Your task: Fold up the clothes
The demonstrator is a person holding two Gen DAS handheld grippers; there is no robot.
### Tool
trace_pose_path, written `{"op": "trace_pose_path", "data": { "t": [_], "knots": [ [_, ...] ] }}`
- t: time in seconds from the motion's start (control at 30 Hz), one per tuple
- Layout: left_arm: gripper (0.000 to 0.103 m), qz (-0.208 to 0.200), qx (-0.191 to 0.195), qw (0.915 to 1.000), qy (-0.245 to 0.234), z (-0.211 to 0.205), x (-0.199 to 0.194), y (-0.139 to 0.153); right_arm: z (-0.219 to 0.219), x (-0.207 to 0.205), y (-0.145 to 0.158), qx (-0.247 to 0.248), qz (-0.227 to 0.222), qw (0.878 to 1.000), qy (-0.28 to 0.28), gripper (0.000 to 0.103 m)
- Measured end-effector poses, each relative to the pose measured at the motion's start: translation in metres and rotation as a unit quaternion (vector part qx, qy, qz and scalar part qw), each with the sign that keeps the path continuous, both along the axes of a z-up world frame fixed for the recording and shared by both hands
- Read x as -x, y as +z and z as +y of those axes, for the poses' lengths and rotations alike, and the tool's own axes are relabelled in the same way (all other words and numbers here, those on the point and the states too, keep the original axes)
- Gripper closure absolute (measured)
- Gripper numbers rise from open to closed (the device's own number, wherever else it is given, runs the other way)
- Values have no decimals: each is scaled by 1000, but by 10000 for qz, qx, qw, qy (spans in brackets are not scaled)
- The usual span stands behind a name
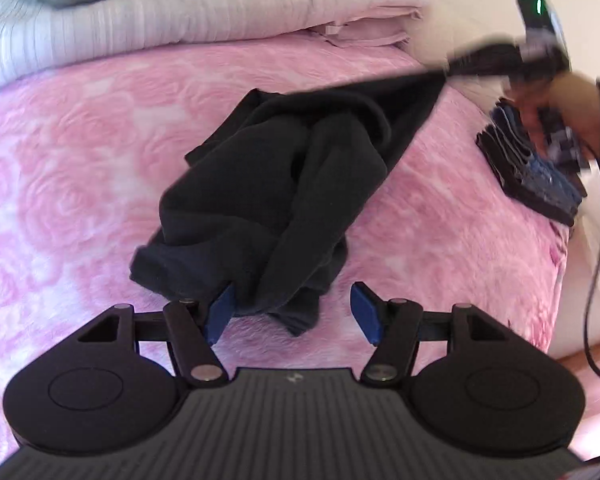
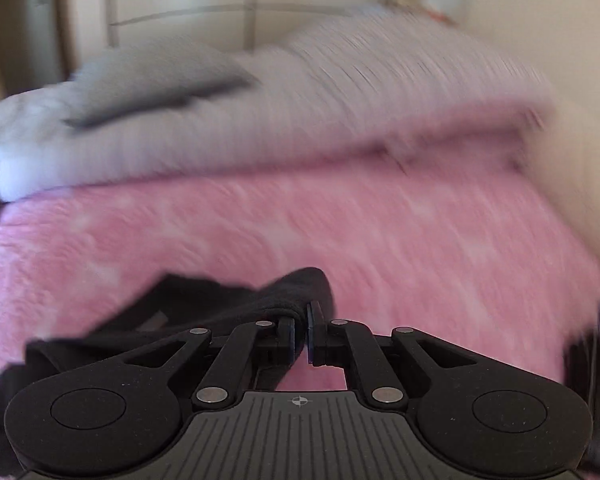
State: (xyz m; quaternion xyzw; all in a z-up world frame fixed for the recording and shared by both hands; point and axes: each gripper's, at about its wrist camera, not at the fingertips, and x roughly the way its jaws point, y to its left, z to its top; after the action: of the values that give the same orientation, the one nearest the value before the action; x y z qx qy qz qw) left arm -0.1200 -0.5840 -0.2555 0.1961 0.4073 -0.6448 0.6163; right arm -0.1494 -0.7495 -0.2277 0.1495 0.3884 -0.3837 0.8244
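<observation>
My left hand-held gripper [image 1: 294, 312] sits lowest, spread wide with its blue pads [image 1: 365, 312] straddling the near end of the garment [image 1: 268, 184], ready to take a corner but gripping nothing yet. The dark garment lies crumpled mid-bed [image 1: 80, 168], one edge pulled taut toward the bed's right side. That's my right hand-held gripper [image 2: 300, 334], pinched tight on the edge, I judge to stretch it flat before folding. A folded stack [image 1: 532, 168] waits at the bed's right edge.
</observation>
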Motion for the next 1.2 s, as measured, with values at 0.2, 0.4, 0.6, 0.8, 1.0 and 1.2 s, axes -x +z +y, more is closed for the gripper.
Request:
{"op": "trace_pose_path", "data": {
  "t": [0.2, 0.4, 0.6, 0.8, 1.0, 1.2],
  "knots": [
    [44, -798, 126, 9967, 31, -22, 7, 10, 28, 74, -47, -913, 757, 9927, -202, 97],
    [50, -1683, -45, 9828, -753, -79, 38, -1, 97, 68, -22, -223, 880, 9915, 934, 28],
    [103, -1292, -460, 9770, -1631, -60, 83, -14, 135, 42, 8, 260, 264, 9706, 2380, 16],
    [103, -661, -1092, 9789, -1593, 18, 110, -30, 139, -17, 4, 271, 55, 9331, 3585, 16],
    [102, -539, -875, 9940, -385, 62, 95, -11, 121, -95, -46, -520, 580, 9134, 3994, 50],
    [97, -748, -471, 9949, 478, 58, 62, 16, 133, -69, -35, -1099, 636, 9182, 3752, 84]
  ]
}}
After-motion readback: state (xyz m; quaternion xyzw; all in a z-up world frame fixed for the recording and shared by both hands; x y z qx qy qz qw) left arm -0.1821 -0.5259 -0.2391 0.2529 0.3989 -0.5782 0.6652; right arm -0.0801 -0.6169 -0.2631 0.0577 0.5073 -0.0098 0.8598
